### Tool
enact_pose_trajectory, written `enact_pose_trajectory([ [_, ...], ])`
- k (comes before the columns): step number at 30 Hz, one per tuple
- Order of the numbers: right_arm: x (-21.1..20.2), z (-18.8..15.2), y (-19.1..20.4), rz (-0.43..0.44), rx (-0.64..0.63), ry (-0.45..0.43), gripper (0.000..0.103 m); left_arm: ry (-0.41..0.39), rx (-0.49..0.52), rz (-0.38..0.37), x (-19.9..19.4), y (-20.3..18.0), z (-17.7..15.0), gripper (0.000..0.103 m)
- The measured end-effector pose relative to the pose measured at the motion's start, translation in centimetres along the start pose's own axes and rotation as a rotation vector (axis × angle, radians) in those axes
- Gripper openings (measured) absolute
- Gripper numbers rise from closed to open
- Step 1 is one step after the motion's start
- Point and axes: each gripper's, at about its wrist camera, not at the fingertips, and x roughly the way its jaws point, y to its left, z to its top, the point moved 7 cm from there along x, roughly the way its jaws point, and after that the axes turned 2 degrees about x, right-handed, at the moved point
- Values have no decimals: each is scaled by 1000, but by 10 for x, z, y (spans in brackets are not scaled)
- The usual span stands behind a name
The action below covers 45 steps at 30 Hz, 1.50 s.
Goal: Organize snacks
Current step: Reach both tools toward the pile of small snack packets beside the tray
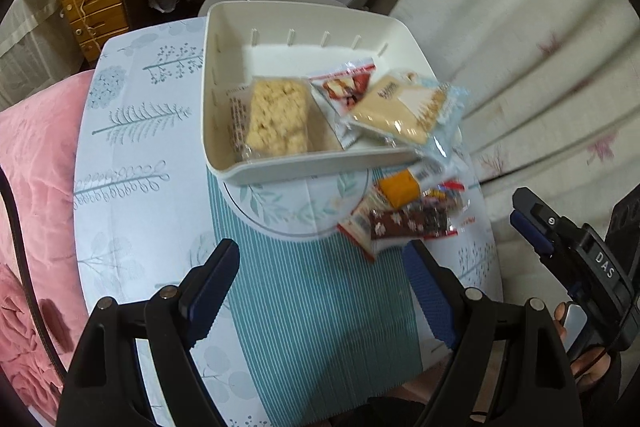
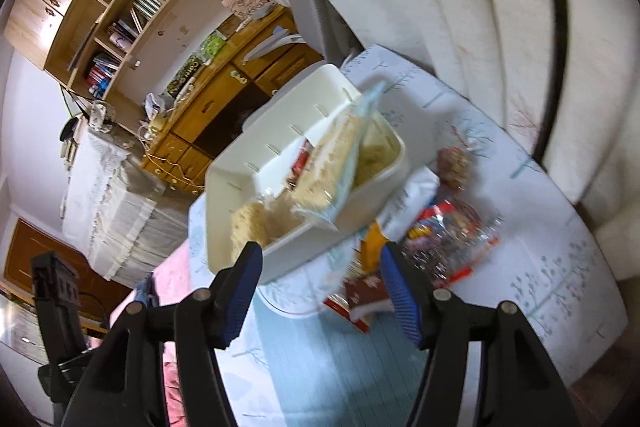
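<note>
Left wrist view: left gripper (image 1: 320, 291) jaws apart, empty; ahead sits the white rectangular plastic bin (image 1: 320, 169) holding three snack packets. Right gripper (image 2: 320, 291) likewise gapes empty. Loose wrapped snacks (image 1: 408, 215) just beyond its right finger likely need picking next.

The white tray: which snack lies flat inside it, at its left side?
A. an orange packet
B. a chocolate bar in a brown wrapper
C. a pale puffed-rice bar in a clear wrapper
C: the pale puffed-rice bar lies flat on the floor of the white tray, by its left wall.
</note>
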Motion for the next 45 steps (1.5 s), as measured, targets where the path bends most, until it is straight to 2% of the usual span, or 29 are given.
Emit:
enact_pose_trajectory([
  [11, -13, -33, -33, -122, -49, 8, 62, -4, 31, -23, 1, -21, -37, 83],
  [20, -7, -31, -51, -176, -170, 70, 63, 16, -59, -6, 17, -32, -47, 83],
  [23, -3, -26, -55, -186, -241, 95, 69, 27, -118, 11, 26, -36, -46, 83],
  [30, 11, -14, -59, -168, -462, 151, 70, 43, -277, 56, 48, -43, -43, 83],
  [36, 24, -13, -55, -104, -668, 199, 70, 32, -425, 72, 66, -50, -38, 83],
  [45, 49, -22, -59, -27, -926, 259, 70, 78, -676, 92, 107, -53, -40, 83],
])
